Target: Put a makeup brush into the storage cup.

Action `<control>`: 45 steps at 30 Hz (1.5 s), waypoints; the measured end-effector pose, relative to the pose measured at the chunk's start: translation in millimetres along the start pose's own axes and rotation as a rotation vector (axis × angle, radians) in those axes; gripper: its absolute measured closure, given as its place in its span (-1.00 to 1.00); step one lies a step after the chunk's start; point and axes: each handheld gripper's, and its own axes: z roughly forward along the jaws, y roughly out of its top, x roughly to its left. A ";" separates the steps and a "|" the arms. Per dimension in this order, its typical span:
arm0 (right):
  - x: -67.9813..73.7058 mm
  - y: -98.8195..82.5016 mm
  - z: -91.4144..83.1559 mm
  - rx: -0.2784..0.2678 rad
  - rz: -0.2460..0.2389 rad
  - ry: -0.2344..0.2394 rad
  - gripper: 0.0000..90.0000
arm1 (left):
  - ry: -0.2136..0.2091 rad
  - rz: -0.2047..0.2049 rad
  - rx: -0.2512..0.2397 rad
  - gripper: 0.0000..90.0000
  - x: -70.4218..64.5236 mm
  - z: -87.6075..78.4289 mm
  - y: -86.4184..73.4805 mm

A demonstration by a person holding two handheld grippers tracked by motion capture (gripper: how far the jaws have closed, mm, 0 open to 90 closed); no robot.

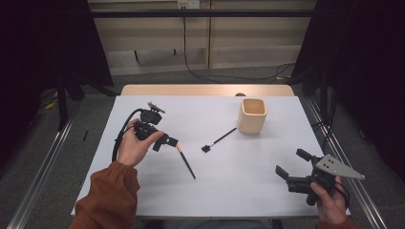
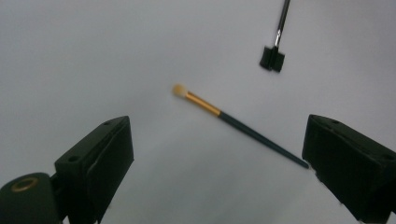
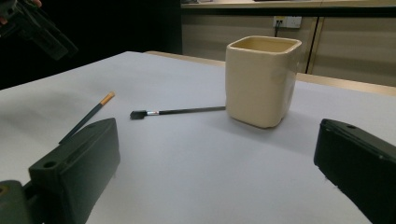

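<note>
Looks like the pick-up stage: left gripper [image 1: 175, 142] hovers, jaws apart, over the gold brush [image 2: 233, 122]. Next: lower, straddle the handle, squeeze. Right gripper [image 1: 291, 163] waits, jaws apart too.

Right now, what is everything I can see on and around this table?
Brush with gold ferrule: one, dark handle, pale tip; lying on the sheet just past the left hand-held gripper.
Flat-headed brush: one, black; lying mid-table, its handle end at the foot of the cup.
Cup: one, cream, square, upright; far right part of the sheet.
Table: one, white sheet over a wooden top.
Cables: black; on the floor behind the table.
Left hand-held gripper: one, black, jaws open, nothing between the pads; over the left of the sheet.
Right hand-held gripper: one, black with grey plate, jaws open and empty; near right corner.
Sleeve: rust-orange; bottom left.
</note>
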 end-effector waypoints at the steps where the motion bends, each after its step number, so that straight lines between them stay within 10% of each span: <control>1: 0.1 0.0 0.1 0.000 0.002 -0.001 -1.00 | 0.000 -0.010 0.011 -0.81 0.1 1.9 0.0; 15: 0.7 0.2 0.3 0.006 -0.007 0.006 -1.00 | 0.079 -0.063 0.140 -0.83 -2.1 16.3 0.1; 35: 1.0 0.0 1.3 0.012 -0.004 0.011 -1.00 | -0.001 -0.134 0.179 -0.76 -8.1 36.1 7.8; 45: 1.4 0.1 1.2 0.011 -0.003 0.013 -1.00 | 0.029 -0.063 0.242 -0.63 -19.3 48.4 20.1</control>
